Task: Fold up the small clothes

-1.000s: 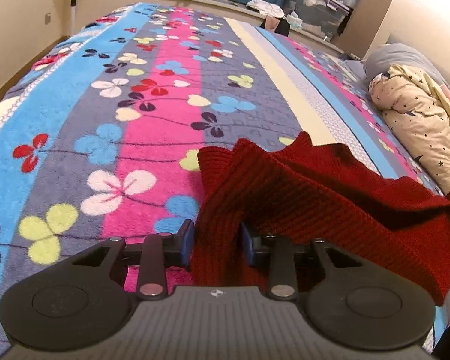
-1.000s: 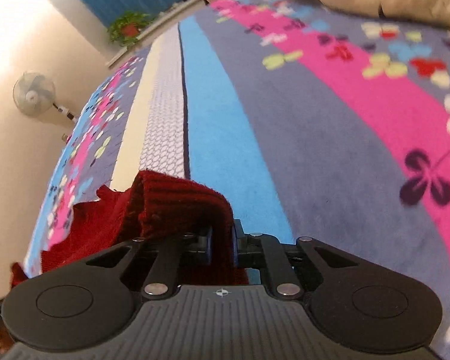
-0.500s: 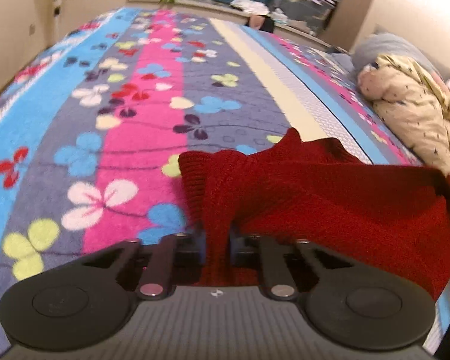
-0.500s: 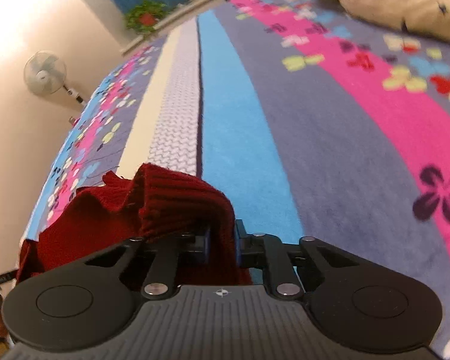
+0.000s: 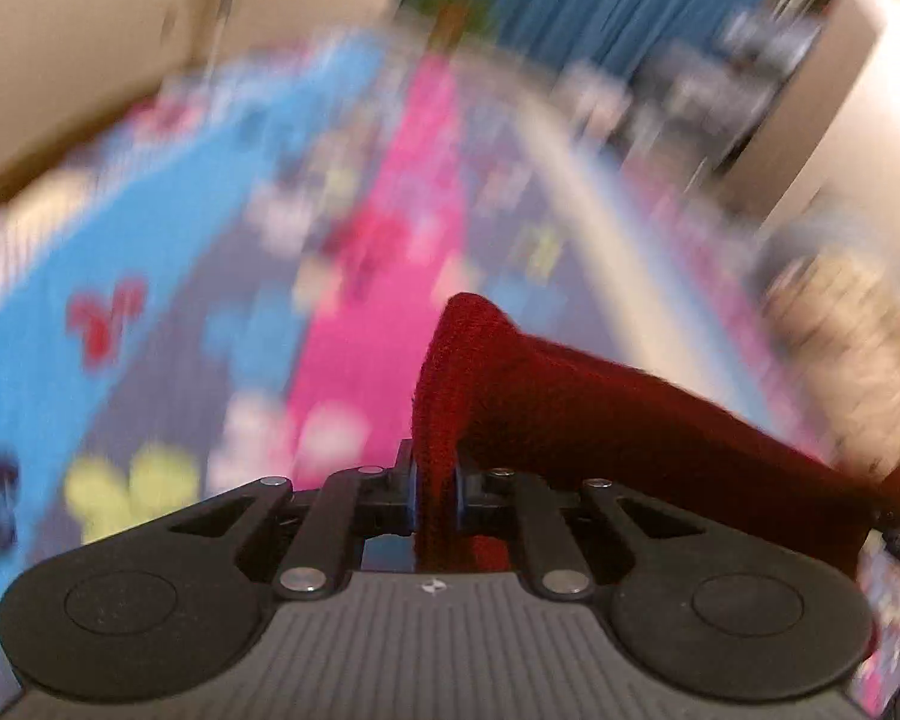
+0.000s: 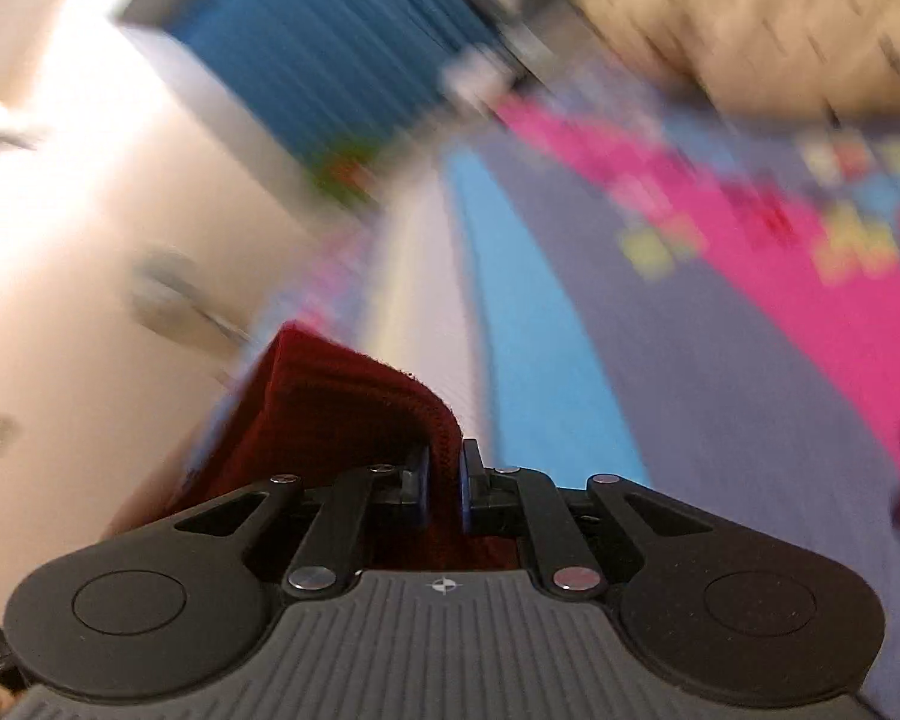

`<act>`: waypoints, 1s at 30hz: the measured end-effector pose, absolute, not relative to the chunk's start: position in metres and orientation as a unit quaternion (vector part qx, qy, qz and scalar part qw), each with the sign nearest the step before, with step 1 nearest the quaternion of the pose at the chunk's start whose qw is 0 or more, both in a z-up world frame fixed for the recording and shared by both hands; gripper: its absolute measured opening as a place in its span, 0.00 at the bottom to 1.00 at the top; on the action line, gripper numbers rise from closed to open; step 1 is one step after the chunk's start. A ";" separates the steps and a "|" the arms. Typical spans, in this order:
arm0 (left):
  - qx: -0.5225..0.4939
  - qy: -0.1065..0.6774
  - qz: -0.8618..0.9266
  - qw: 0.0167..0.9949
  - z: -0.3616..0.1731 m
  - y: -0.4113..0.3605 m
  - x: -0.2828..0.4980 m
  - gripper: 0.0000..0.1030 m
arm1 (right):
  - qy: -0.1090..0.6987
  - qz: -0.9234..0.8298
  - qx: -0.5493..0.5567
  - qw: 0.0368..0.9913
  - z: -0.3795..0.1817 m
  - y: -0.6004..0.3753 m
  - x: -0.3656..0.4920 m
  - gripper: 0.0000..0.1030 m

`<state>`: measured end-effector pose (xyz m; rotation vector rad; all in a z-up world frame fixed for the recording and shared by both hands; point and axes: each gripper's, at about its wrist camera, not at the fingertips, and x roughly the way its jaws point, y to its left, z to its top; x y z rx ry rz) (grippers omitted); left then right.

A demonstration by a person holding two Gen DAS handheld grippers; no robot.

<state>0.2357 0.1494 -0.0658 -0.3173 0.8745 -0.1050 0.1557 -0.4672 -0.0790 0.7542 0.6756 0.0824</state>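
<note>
A dark red knitted garment (image 5: 600, 420) is held up off the bed between both grippers. My left gripper (image 5: 435, 489) is shut on one edge of it; the cloth stretches away to the right. In the right wrist view my right gripper (image 6: 445, 483) is shut on another edge of the red knitted garment (image 6: 330, 408), which runs off to the left. Both views are blurred by motion.
The bed has a striped flower-print blanket (image 5: 180, 300) in blue, grey and pink, also seen in the right wrist view (image 6: 660, 360). A beige star-print quilt (image 6: 750, 18) lies at the bed's side. Blue curtains (image 5: 570, 6) hang at the far end.
Both grippers have lifted fast with the garment, raising it off the bed and pulling it taut between them. The left gripper closed fully on the cloth.
</note>
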 end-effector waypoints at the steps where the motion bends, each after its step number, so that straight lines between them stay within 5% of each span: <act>1: -0.147 0.434 -0.040 0.888 -0.072 0.147 0.237 0.12 | 0.363 0.020 0.354 0.862 -0.092 -0.461 0.164 0.09; 6: -0.174 0.434 -0.057 0.882 -0.071 0.150 0.237 0.17 | 0.396 -0.005 0.353 0.848 -0.106 -0.452 0.176 0.11; 8: -0.186 0.437 -0.061 0.878 -0.072 0.152 0.236 0.38 | 0.394 -0.009 0.334 0.856 -0.101 -0.450 0.176 0.27; 11: -0.189 0.442 -0.070 0.874 -0.074 0.156 0.238 0.44 | 0.394 -0.006 0.345 0.852 -0.098 -0.453 0.174 0.53; 15: -0.159 0.446 -0.070 0.878 -0.076 0.143 0.239 0.44 | 0.399 0.009 0.342 0.851 -0.096 -0.450 0.168 0.51; 18: -0.135 0.439 -0.068 0.886 -0.075 0.136 0.238 0.30 | 0.386 0.021 0.341 0.857 -0.091 -0.448 0.165 0.45; 19: -0.130 0.437 -0.066 0.888 -0.075 0.136 0.238 0.17 | 0.385 0.029 0.338 0.858 -0.089 -0.446 0.165 0.33; 22: -0.120 0.430 -0.058 0.893 -0.073 0.137 0.237 0.12 | 0.387 0.033 0.298 0.872 -0.084 -0.436 0.164 0.01; 30: -0.123 0.386 -0.070 0.912 -0.051 0.141 0.231 0.11 | 0.301 0.009 0.299 0.905 -0.059 -0.448 0.149 0.00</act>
